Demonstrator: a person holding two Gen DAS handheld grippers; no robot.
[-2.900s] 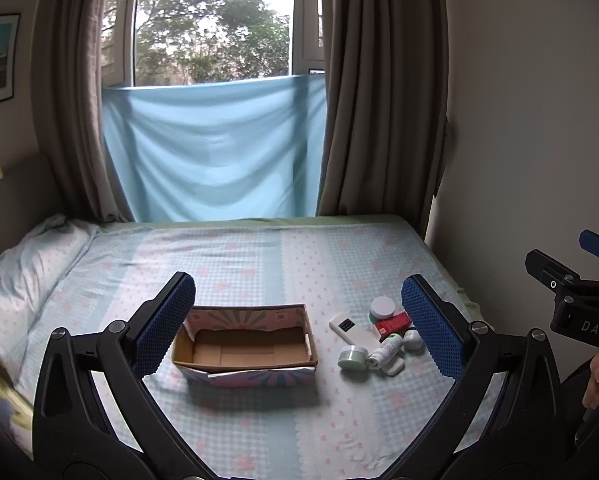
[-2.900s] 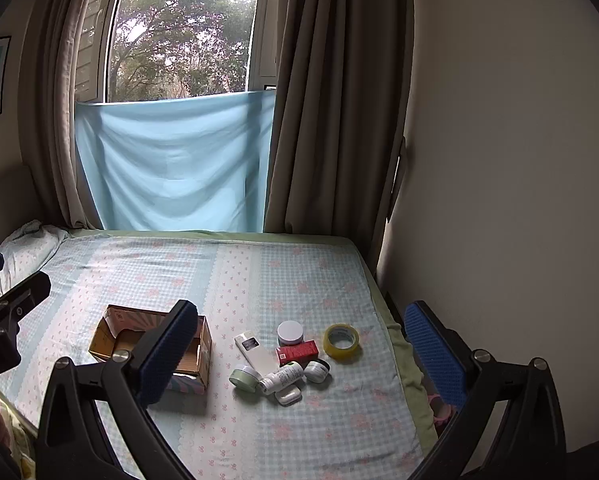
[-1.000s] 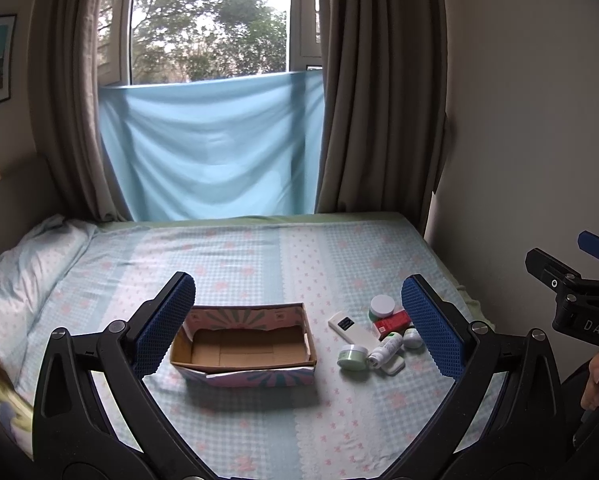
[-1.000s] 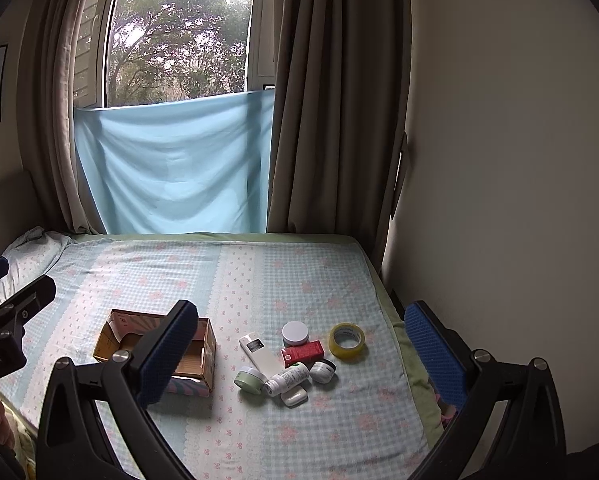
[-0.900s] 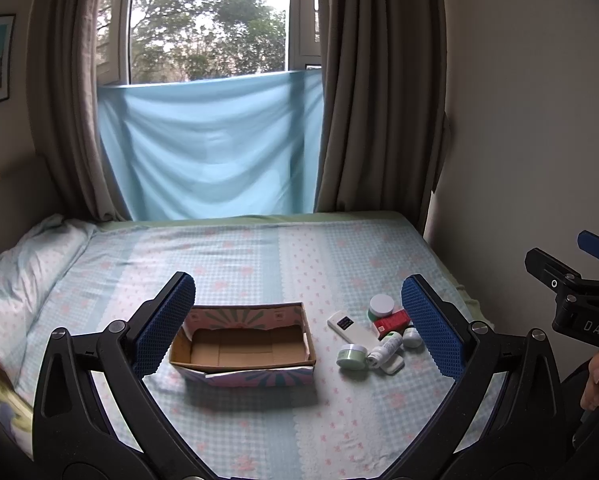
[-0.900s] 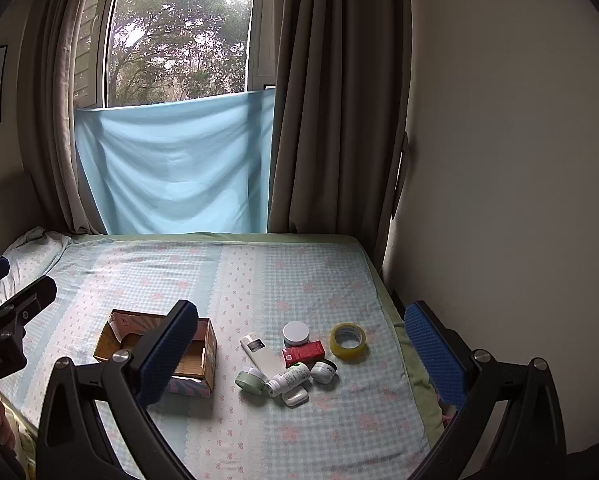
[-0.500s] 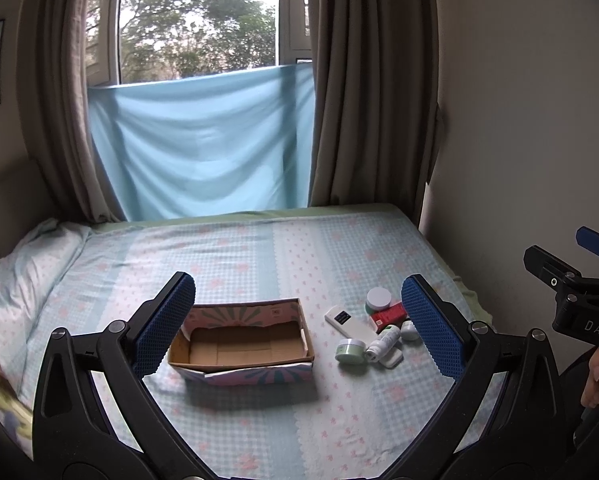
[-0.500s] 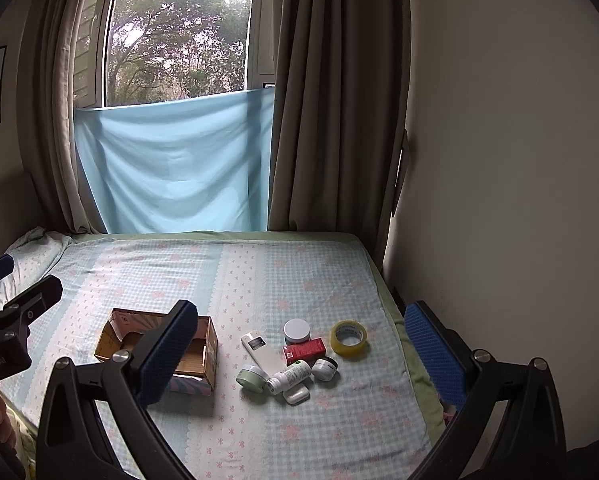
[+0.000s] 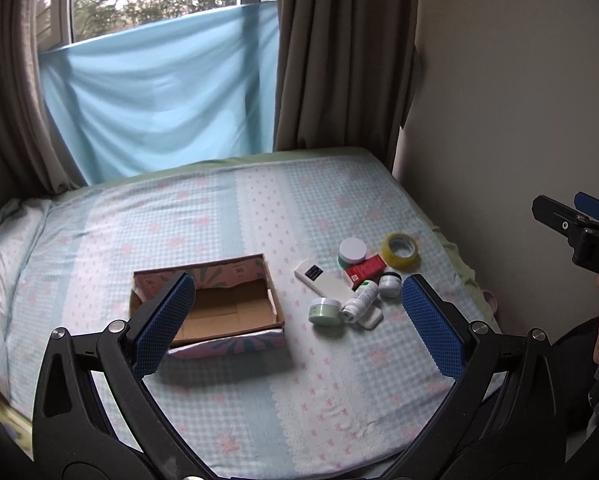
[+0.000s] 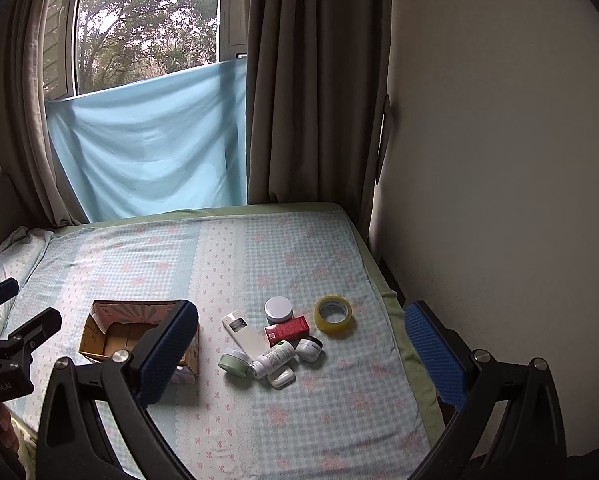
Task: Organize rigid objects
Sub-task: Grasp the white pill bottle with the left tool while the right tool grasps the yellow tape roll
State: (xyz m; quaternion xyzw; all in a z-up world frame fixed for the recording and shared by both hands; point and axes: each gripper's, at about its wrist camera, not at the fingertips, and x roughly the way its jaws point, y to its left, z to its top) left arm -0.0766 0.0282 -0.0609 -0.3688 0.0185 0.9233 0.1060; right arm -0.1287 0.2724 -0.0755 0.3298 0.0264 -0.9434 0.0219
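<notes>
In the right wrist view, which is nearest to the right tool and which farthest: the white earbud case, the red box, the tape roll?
From the right tool:
1. White earbud case, front of the cluster.
2. Red box, cluster's middle.
3. Tape roll, far right, slightly beyond the box.

- The open patterned cardboard box [image 10: 139, 330] is partly hidden behind the right gripper's left blue pad [image 10: 167, 356].
- Labels on the small white bottle [image 9: 361, 300] are too small to read.

open box [image 9: 235, 304], bare sheet [image 9: 259, 380] around clutter [image 9: 355, 280]
</notes>
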